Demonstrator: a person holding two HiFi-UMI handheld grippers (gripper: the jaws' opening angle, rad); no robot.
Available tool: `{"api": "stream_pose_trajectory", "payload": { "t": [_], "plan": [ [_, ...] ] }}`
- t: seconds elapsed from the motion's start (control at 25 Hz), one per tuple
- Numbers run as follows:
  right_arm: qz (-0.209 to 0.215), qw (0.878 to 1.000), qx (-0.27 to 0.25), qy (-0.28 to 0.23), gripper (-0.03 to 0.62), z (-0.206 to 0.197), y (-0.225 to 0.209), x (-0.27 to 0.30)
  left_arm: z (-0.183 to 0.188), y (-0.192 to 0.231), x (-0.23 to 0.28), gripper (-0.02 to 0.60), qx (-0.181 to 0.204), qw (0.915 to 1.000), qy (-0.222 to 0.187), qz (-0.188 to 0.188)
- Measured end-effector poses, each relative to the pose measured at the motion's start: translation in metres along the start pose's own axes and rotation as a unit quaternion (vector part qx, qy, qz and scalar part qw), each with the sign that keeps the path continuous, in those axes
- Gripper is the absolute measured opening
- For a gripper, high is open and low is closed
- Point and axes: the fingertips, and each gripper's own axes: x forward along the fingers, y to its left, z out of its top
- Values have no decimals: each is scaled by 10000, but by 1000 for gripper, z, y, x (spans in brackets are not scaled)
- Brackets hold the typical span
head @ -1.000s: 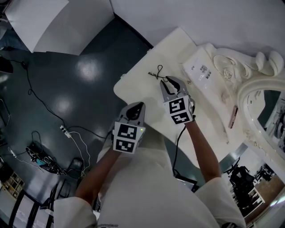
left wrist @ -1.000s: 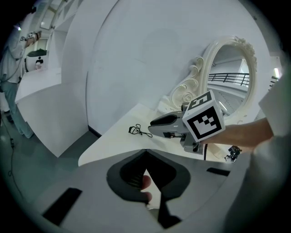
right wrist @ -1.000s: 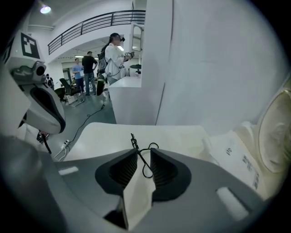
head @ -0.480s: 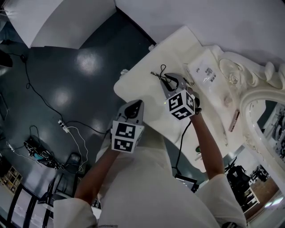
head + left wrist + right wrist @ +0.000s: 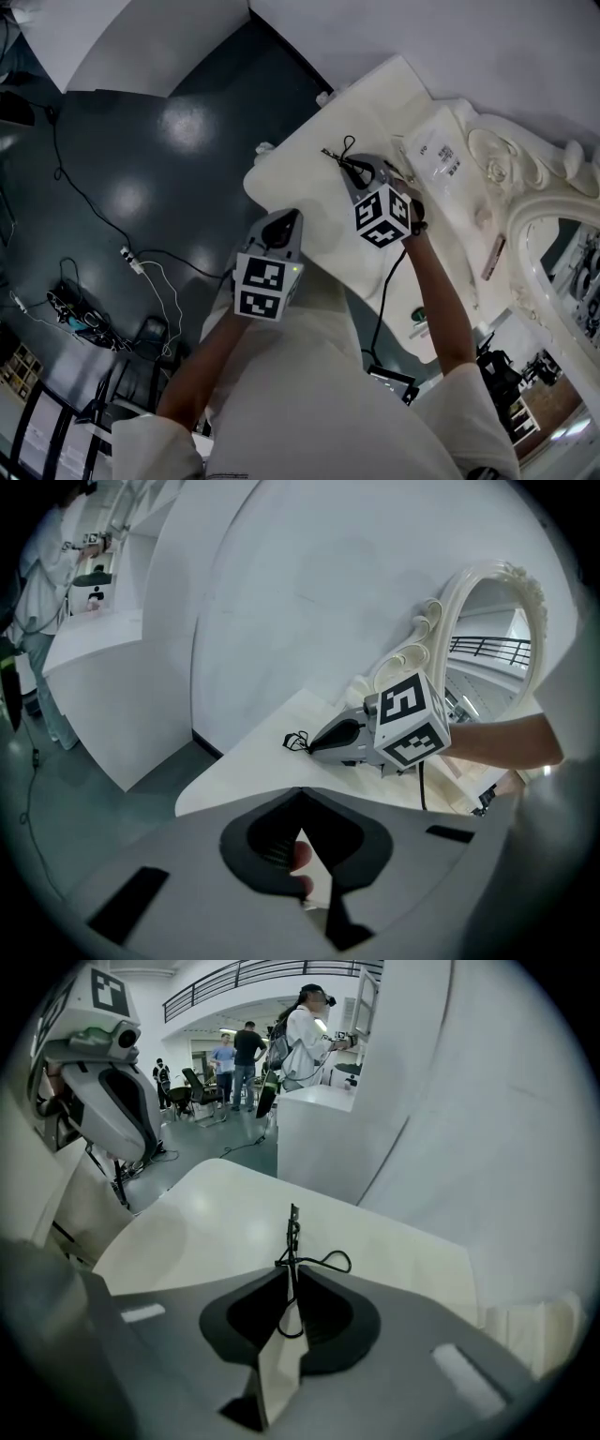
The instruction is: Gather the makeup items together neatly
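Right tongs [image 5: 289, 1271]: lowered and rolled since earlier frame, now set over black cord loop [image 5: 293, 1234] lying toward far left of white table [image 5: 298, 192]. Jaws just narrowed to slim gap; cord straddled between tips, not pinched. Left tongs [image 5: 302, 789]: unmoved, held at near left table edge, tips closed together, nothing held.
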Motion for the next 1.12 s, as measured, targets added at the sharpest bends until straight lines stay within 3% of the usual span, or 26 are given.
{"api": "stream_pose_trajectory", "payload": {
  "t": [0.56, 1.12],
  "plan": [
    [-131, 9962, 778, -361, 12, 12, 4, -12, 2, 5, -8, -5, 53, 10000, -67, 20],
    [-477, 9723, 2142, -803, 12, -7, 9, -57, 2, -23, -4, -5, 457, 9986, -46, -243]
  ]
}}
